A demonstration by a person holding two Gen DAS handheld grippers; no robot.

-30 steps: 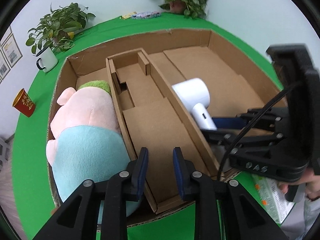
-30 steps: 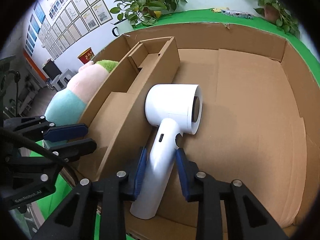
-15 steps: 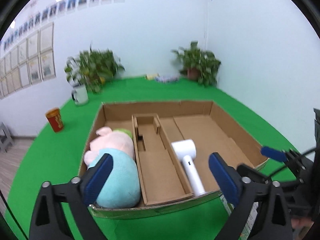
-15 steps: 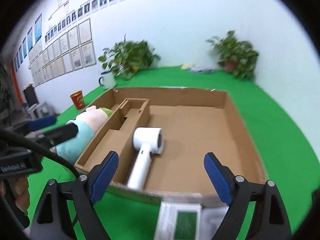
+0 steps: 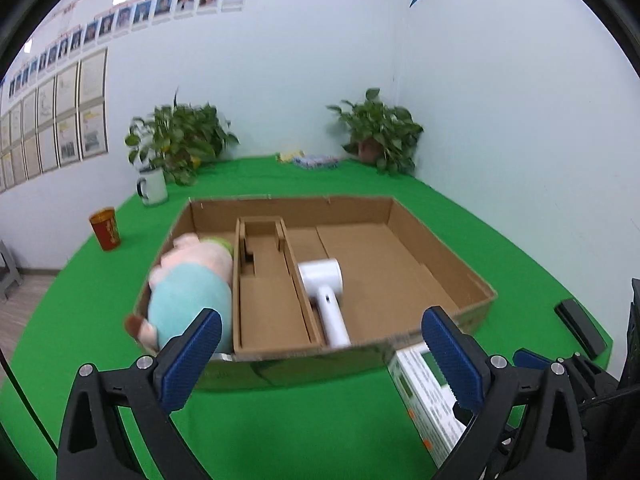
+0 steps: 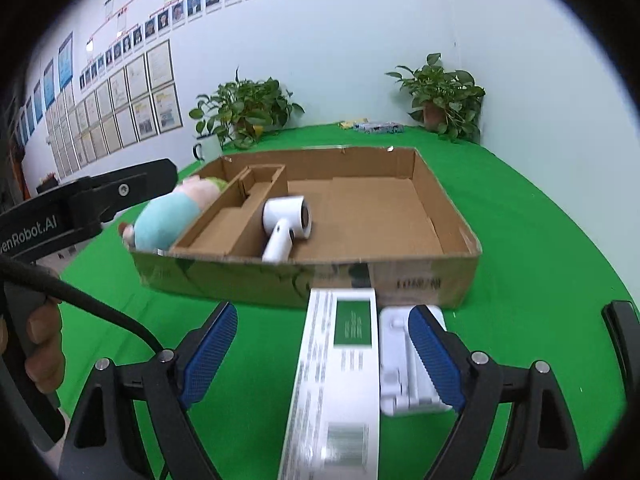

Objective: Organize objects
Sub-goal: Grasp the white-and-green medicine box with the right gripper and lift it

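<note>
In front of your right gripper (image 6: 322,354), at 12 o'clock, the white box (image 6: 340,380) lies outside the cardboard tray (image 6: 420,276), so both your grippers, the left gripper (image 5: 320,356) too, hang empty with fingers spread wide, probably to take it.

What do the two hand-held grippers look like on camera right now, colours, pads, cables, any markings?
Both are matte black plastic frames with silver screw heads. The left hand-held gripper and right hand-held gripper each carry two fingers faced with textured blue pads. From the right wrist view, the left unit's side shows white lettering ending "enRobot.AI", and a black cable trails from it. A bare hand grips its handle.
</note>
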